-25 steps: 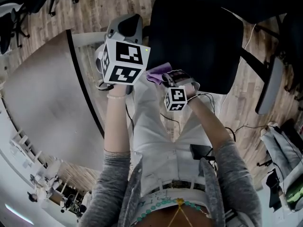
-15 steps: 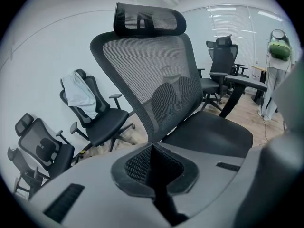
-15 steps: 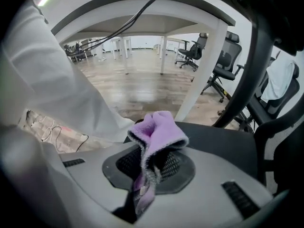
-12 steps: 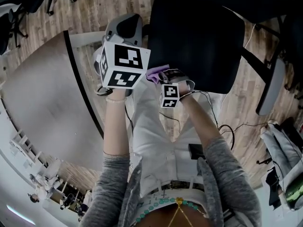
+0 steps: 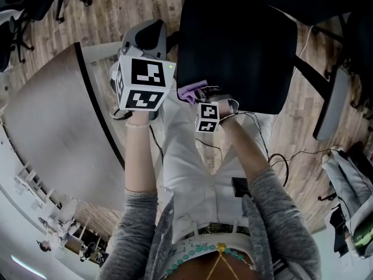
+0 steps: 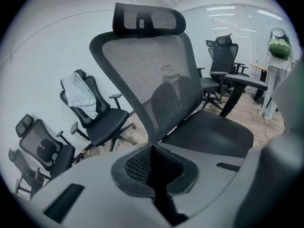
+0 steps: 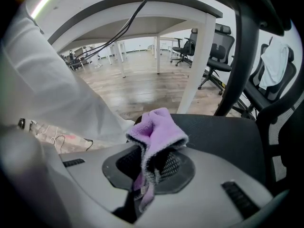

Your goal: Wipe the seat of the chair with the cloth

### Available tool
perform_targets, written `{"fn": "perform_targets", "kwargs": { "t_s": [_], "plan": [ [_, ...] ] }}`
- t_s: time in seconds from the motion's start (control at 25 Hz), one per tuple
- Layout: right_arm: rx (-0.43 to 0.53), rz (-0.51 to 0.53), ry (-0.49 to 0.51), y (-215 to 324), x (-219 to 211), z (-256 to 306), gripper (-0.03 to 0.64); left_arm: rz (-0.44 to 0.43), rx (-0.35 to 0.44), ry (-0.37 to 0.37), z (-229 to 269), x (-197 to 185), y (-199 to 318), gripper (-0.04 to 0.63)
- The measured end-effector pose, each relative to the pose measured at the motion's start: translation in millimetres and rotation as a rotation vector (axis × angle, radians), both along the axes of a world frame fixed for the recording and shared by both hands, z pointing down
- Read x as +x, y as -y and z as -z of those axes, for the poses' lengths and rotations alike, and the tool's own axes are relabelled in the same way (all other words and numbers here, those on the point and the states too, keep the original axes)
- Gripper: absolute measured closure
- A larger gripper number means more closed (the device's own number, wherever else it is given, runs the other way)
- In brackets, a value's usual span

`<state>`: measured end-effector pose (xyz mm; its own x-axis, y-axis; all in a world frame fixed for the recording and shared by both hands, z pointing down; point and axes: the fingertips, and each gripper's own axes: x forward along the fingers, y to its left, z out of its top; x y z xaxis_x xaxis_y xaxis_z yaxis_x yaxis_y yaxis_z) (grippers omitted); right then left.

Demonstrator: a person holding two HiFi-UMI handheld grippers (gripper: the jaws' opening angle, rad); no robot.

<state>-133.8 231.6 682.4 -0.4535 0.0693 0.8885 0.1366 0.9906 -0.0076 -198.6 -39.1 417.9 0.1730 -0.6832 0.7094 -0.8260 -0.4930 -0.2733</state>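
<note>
1. At the near left corner of the chair seat [image 5: 245, 51], the purple cloth [image 7: 156, 127] sits bunched in the right gripper [image 7: 151, 167]. The jaws are clamped on its lower folds, and a rounded wad stands out past the tips.
2. The cloth looks fleecy, light and limp, and a loose tail droops down between the jaws. It should mould to the seat under light pressure, but it would probably slip or unfold if held by one thin edge. The present hold on a thick fold, with the wad left free as the wiping face, seems the sensible one.
3. The pictures don't show whether the wad touches the seat. From the right gripper view it is at the seat's edge, with the dark padded surface just behind it.
4. The left gripper [image 6: 153, 167] has its jaws pressed together with nothing between them. It is held up beside the seat's left side and faces the mesh backrest [image 6: 152, 80].
5. Most of the seat lies ahead of the cloth, so the wiping appears to be at its start.
6. A desk [image 5: 52, 115] stands to the left, and cables [image 5: 280, 156] trail on the wooden floor [image 5: 128, 10] near the person's legs.
</note>
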Motion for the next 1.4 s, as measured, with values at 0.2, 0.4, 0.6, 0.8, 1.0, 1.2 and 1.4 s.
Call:
{"fn": "perform_targets", "kwargs": {
  "t_s": [0.2, 0.4, 0.6, 0.8, 1.0, 1.2, 1.4],
  "plan": [
    [-0.009, -0.016, -0.019, -1, 15, -2, 0.569, 0.000, 0.001, 0.001, 1, 0, 0, 0.598],
    [-0.020, -0.041, -0.036, -1, 29, -7, 0.569, -0.004, 0.004, 0.006, 2, -1, 0, 0.598],
    [-0.024, -0.068, -0.043, 2, 43, -8, 0.569, -0.002, 0.006, 0.013, 2, 0, 0, 0.598],
    [-0.028, -0.092, -0.059, 2, 56, -10, 0.569, -0.003, 0.007, 0.016, 2, -1, 0, 0.598],
    [-0.028, -0.104, -0.078, 2, 70, -12, 0.569, -0.003, 0.007, 0.017, 3, -1, 0, 0.598],
    [-0.036, -0.133, -0.088, 2, 85, -14, 0.569, -0.003, 0.007, 0.020, 3, -2, 1, 0.598],
    [-0.034, -0.138, -0.103, 0, 102, -19, 0.569, -0.003, 0.010, 0.023, 1, -1, 1, 0.597]
  ]
}}
